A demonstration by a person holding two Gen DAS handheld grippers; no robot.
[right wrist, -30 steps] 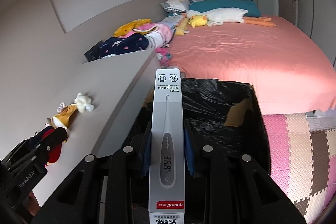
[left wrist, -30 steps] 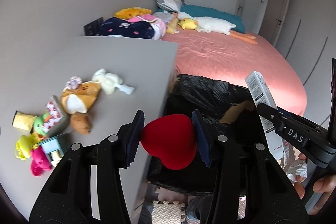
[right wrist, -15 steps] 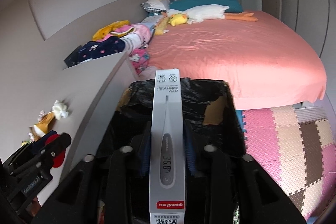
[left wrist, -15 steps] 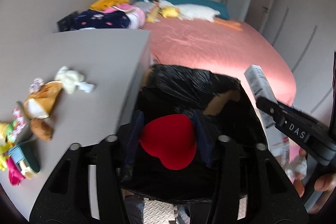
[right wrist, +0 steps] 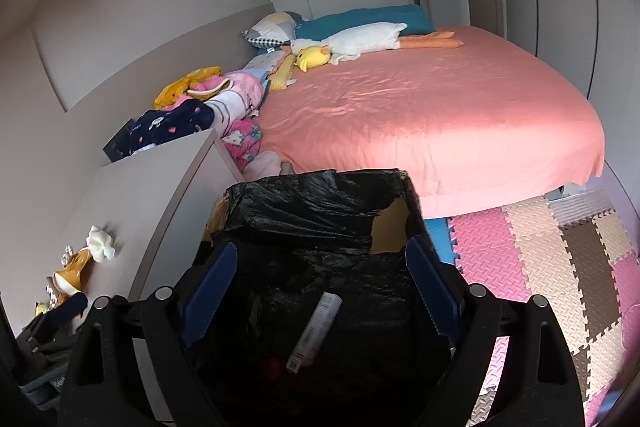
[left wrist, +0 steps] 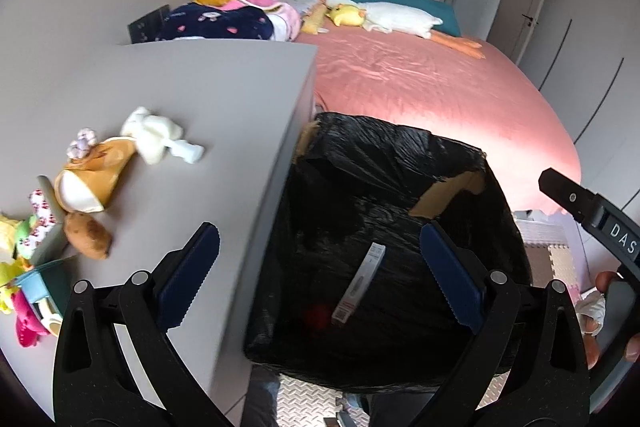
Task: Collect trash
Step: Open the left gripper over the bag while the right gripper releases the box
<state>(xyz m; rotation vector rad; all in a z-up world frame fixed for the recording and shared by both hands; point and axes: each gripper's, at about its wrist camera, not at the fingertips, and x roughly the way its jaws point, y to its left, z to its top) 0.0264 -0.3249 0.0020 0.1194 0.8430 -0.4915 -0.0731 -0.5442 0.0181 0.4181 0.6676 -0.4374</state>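
A cardboard bin lined with a black bag (left wrist: 384, 163) (right wrist: 320, 199) stands between the grey cabinet and the bed. Inside it lie a white thermometer box (left wrist: 360, 283) (right wrist: 316, 331) and a red heart-shaped thing (left wrist: 316, 315) (right wrist: 274, 363), dim at the bottom. My left gripper (left wrist: 316, 259) is open and empty above the bin's left side. My right gripper (right wrist: 320, 279) is open and empty above the bin; its body shows at the right of the left wrist view (left wrist: 592, 219).
The grey cabinet top (left wrist: 200, 87) holds a white crumpled tissue (left wrist: 154, 139), an orange plush (left wrist: 94, 179) and several small toys (left wrist: 28, 267) at the left. A pink bed (right wrist: 420, 107) lies behind the bin. Foam floor mats (right wrist: 552, 259) are at the right.
Both grippers have opened. The red heart and the thermometer box have dropped from them into the bin.
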